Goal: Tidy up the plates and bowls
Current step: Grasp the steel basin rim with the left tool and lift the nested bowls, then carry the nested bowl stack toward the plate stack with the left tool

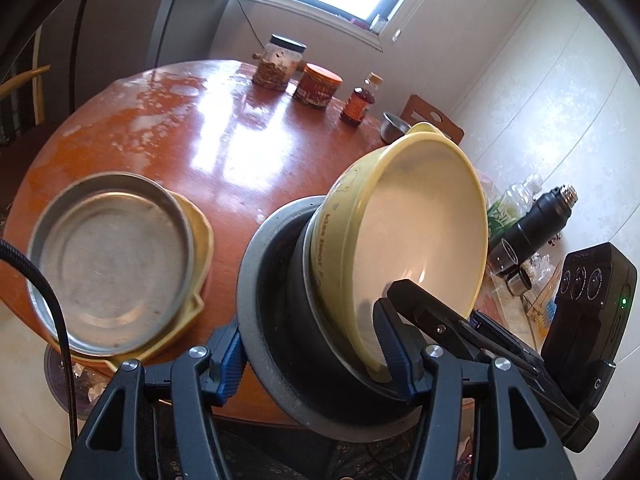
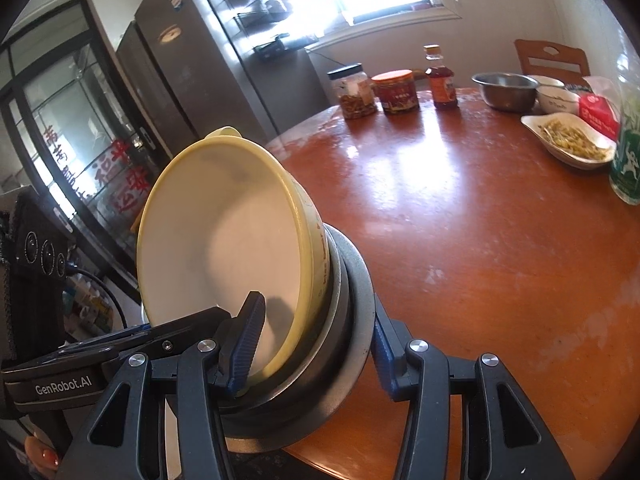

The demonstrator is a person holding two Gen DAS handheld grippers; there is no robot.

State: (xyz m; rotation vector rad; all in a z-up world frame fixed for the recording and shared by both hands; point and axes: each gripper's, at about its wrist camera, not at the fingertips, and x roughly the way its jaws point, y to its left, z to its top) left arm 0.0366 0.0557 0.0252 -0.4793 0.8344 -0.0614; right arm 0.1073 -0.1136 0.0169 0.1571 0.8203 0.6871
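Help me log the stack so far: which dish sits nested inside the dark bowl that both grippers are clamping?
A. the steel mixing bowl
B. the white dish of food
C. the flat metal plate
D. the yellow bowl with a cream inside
D: the yellow bowl sits tilted inside the dark bowl, with the left gripper and right gripper closed on the stacked rims from opposite sides.

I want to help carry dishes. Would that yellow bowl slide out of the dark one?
Probably it could. The yellow bowl sits tilted on edge inside the dark bowl, and its inside looks smooth and shiny, so likely slippery. Both claws, left and right, pinch the stack, which likely steadies it.
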